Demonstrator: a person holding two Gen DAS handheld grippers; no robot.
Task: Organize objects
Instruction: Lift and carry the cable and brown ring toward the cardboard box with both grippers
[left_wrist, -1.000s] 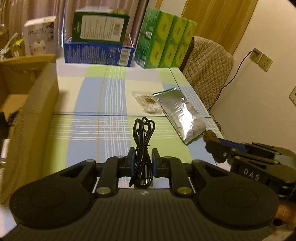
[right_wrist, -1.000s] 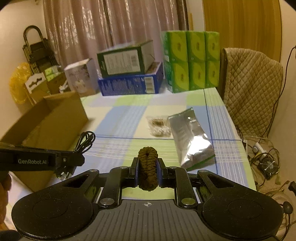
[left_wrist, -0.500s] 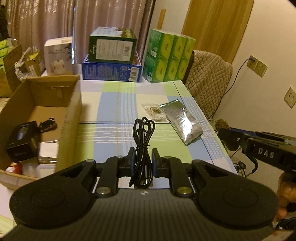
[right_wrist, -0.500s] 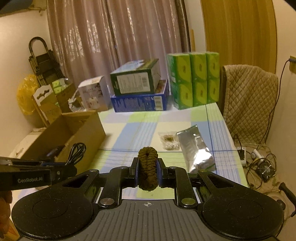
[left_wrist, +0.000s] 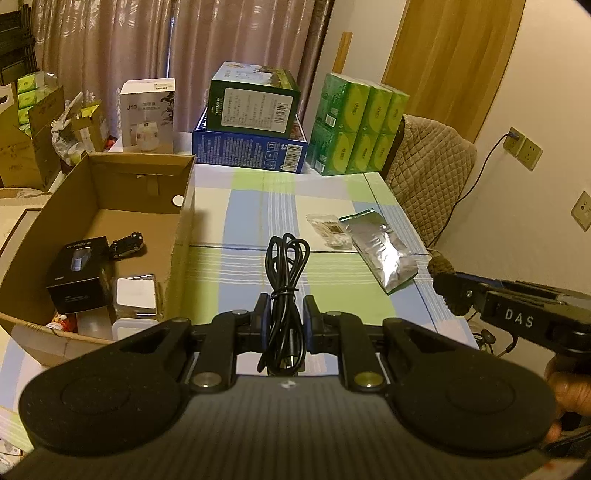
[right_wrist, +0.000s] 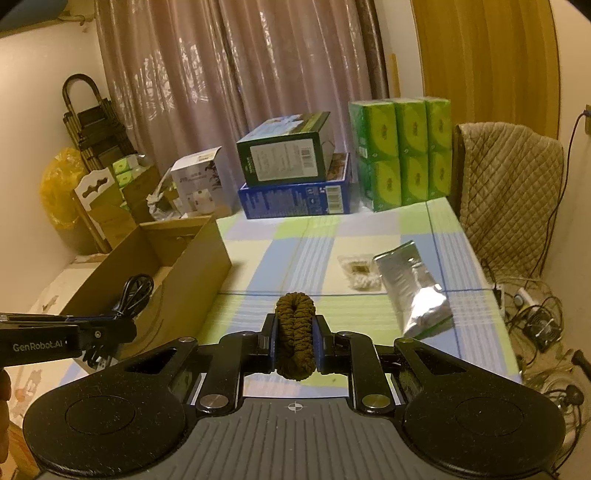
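Left wrist view shows my left gripper (left_wrist: 283, 314) with its jaws clenched on a coiled black cable (left_wrist: 286, 275), held above the checked tabletop (left_wrist: 243, 266), just right of the open cardboard box (left_wrist: 183, 221). Inside the box lie a black carton (left_wrist: 75, 273), a small toy car (left_wrist: 127, 245) and a white packet (left_wrist: 136, 293). My right gripper (right_wrist: 295, 341) has its jaws clamped on a brown woolly scrunchie (right_wrist: 295, 332), raised over the tabletop's near edge. Ahead on the cloth, a silver foil pouch (right_wrist: 413, 291) lies just beside a clear packet (right_wrist: 358, 271). Green tissue packs (right_wrist: 402, 151) and stacked boxes (right_wrist: 291, 177) stand at the far end.
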